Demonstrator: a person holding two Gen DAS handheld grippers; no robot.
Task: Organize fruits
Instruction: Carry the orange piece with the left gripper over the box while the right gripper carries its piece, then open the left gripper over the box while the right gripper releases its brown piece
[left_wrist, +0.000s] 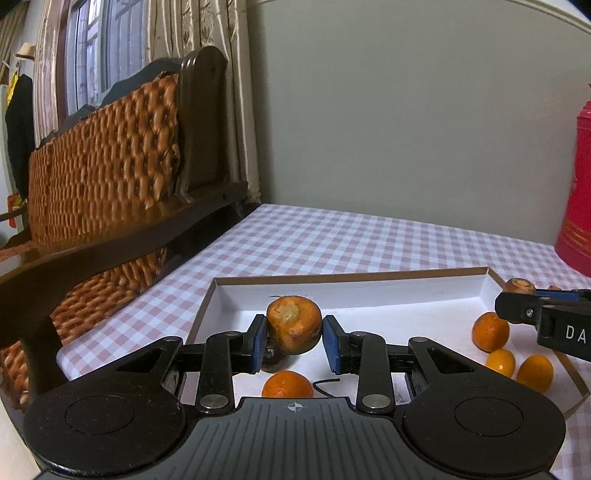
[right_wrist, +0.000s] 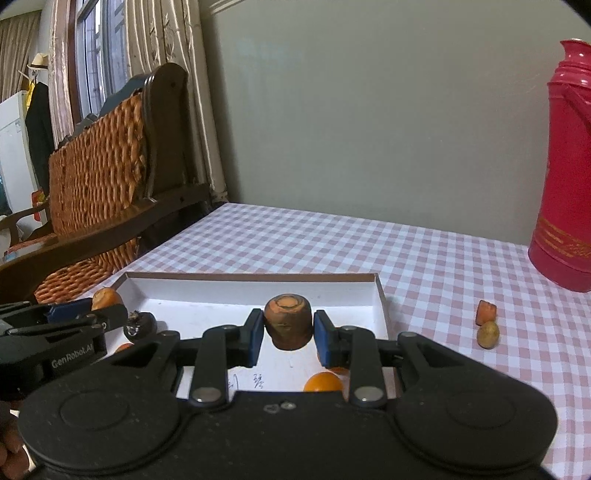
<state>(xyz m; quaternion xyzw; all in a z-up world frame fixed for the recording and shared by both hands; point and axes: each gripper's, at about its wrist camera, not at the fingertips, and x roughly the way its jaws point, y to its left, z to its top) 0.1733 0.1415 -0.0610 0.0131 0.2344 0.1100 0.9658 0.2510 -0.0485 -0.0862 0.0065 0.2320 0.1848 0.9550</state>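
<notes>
A shallow white box (left_wrist: 369, 291) lies on the checked table. My left gripper (left_wrist: 294, 338) is shut on an orange carrot chunk (left_wrist: 293, 325) and holds it over the box's left part; it shows at the left of the right wrist view (right_wrist: 88, 314). My right gripper (right_wrist: 288, 338) is shut on a browner carrot chunk (right_wrist: 288, 325) over the box (right_wrist: 380, 295); it shows at the right of the left wrist view (left_wrist: 532, 302). Several small oranges (left_wrist: 489, 331) and a dark fruit (right_wrist: 140, 325) lie in the box. One orange (left_wrist: 287, 384) lies under my left gripper.
A carrot piece (right_wrist: 485, 312) and a small yellowish fruit (right_wrist: 487, 334) lie on the cloth right of the box. A red thermos (right_wrist: 565, 166) stands at the far right. A wicker-backed wooden chair (left_wrist: 110, 155) stands along the table's left edge.
</notes>
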